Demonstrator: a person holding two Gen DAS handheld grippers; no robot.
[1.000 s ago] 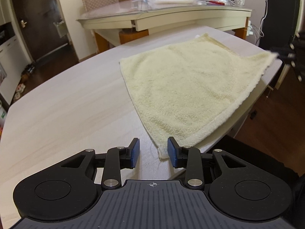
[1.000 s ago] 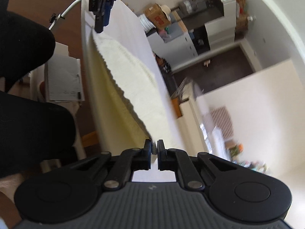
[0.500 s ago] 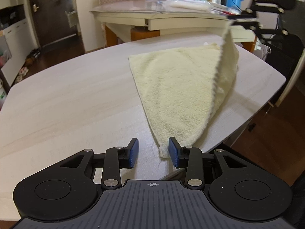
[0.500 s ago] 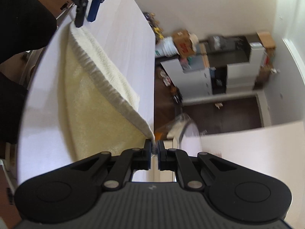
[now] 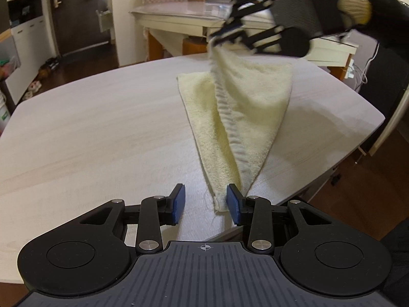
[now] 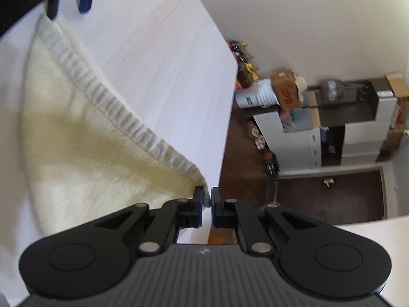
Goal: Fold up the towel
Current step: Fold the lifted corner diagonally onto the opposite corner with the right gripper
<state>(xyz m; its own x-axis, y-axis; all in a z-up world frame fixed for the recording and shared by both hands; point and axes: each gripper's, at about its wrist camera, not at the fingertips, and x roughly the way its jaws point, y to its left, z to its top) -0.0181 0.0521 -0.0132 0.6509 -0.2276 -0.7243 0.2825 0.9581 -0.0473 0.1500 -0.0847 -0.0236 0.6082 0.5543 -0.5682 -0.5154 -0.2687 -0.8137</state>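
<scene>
1. Since a second ago, your right gripper (image 6: 207, 199) is carrying its corner of the towel (image 5: 245, 117) up off the far right edge of the surface (image 5: 102, 133) and across toward the middle; the cloth, which was lying flat and square, is now rising into a tent with its ribbed hem running up to the lifted corner.
2. Your right gripper's jaws are clamping together on that corner, with only a thin pinch of cloth showing between the pads, so the corner is travelling with the hand rather than slipping.
3. Your left gripper (image 5: 205, 203) is staying almost where it was, low over the near corner of the towel. Its jaws are standing apart, as they were before, perhaps a little wider. The near corner is lying between them, close against the right-hand pad (image 5: 234, 202), but I cannot tell whether that pad is actually touching it; nothing is being squeezed.
4. You are likely keeping the left gripper there as a guard or anchor, so the near corner is not dragging along while the right hand is pulling the fold over.
5. The towel is still resting mostly on the surface, its left half flat, its right half hanging from the raised corner and starting to fold over the left half.
6. The fold is only part done: the lifted corner is not yet laid down on the far left corner.
</scene>
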